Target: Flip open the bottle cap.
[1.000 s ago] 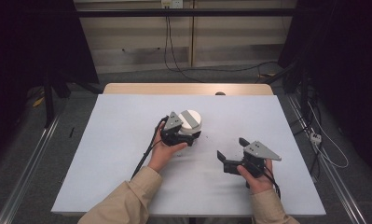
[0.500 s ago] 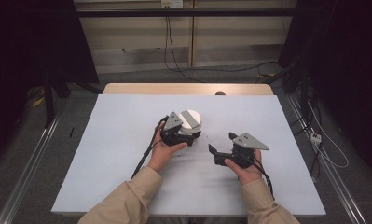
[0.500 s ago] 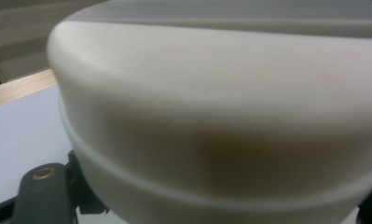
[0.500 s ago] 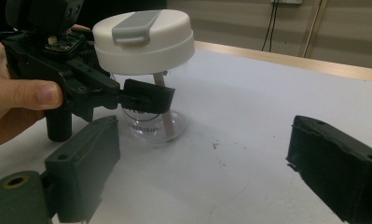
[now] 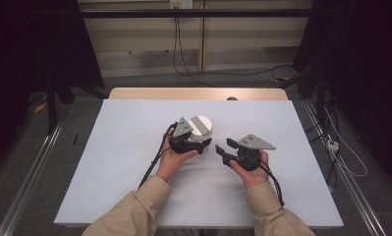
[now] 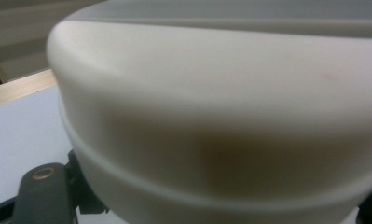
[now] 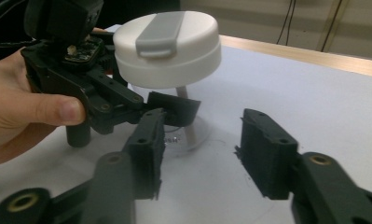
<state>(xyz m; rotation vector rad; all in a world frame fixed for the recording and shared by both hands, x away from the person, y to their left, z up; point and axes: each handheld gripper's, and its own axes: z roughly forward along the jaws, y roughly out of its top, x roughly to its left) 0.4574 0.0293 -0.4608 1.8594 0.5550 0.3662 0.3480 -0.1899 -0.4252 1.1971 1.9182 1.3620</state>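
**One claw holds the cup, the other waits beside it**

A person sits at a table [image 5: 115,162] with a pale cover and holds a claw in each hand.

The left claw [image 5: 199,142] is near the middle of the table. It pinches a clear cup [image 7: 181,123] low down, under the cup's big white lid [image 5: 201,126]. The lid has a grey flap [image 7: 159,31] on top. In the right gripper view, the black pads of the left claw [image 7: 172,111] are pressed tight on the see-through part, and a white straw [image 7: 187,116] goes down inside it. The cup stands upright on the table, with its bottom touching the cover. In the left gripper view the white lid [image 6: 221,116] is very close and blurry.

The left hand [image 5: 173,158] wraps around its claw, and the thumb shows near the cup in the right gripper view.

The right claw [image 5: 223,150] is just to the right of the cup and points at it. Its two jaws stand apart, about half spread, and they have just been closing. Nothing is between them. In the right gripper view the right claw [image 7: 200,151] has only bare table in its gap, and the cup is near but not touching. The right hand [image 5: 252,169] holds it just above the table.

A black cable [image 5: 152,164] runs back from the left claw beside the arm.
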